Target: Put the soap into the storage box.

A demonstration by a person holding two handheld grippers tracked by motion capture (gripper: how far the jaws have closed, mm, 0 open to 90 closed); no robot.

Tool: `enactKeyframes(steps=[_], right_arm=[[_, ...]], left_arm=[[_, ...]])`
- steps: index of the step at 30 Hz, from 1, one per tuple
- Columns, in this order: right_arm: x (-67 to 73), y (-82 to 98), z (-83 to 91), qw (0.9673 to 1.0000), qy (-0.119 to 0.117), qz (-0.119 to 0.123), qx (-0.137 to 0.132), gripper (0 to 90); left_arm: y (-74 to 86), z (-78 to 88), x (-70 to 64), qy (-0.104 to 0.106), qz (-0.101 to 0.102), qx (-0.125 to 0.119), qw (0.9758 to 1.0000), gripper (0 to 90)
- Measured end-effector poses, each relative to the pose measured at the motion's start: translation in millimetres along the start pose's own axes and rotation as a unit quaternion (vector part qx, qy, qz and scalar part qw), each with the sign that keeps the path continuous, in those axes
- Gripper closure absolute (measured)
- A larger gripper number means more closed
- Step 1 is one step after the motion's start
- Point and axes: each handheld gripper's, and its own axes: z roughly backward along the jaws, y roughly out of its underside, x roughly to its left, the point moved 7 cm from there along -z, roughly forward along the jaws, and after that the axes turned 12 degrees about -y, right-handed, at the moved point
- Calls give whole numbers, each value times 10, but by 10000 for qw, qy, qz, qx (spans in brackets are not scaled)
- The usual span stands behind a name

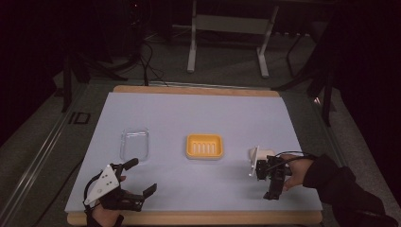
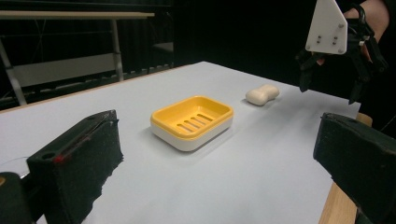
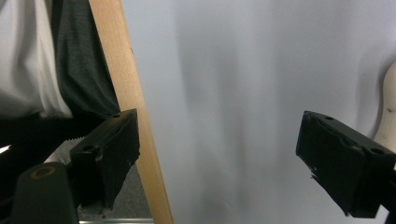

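Observation:
A yellow soap dish (image 1: 204, 145) (image 2: 192, 120) with a white base sits mid-table. To its right lies a cream soap bar (image 1: 265, 153) (image 2: 262, 94), whose edge shows beside one jaw in the right gripper view (image 3: 387, 112). My right gripper (image 1: 273, 189) (image 2: 330, 91) (image 3: 219, 154) hovers just in front of the soap, pointing toward the table's near edge, open with nothing between its jaws. My left gripper (image 1: 141, 176) (image 2: 215, 158) rests near the front left, open and empty, facing the dish.
A clear plastic tray (image 1: 134, 143) lies left of the dish. A pale mat (image 1: 198, 113) covers a wooden board whose front edge (image 3: 126, 93) runs close to the right gripper. Table legs and cables stand on the floor beyond.

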Motion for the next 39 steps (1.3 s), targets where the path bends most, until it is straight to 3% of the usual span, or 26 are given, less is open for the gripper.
enactKeyframes(steps=[12,20,25,33,39], right_arm=[[-262,41,160,9995,297,-5,-126,171],[-432,83,272,9975,563,87,-420,224],[-514,117,301,9971,625,65,-438,225],[-650,108,391,9949,737,91,-686,234],[-756,104,430,9932,844,211,-768,246]], left_arm=[[9,9,1,-9,15,15,10000,12],[20,30,3,-33,10,33,10000,12],[31,44,10,-73,28,48,10000,12],[49,44,6,-106,28,78,9999,12],[60,64,9,-107,49,82,9999,12]])
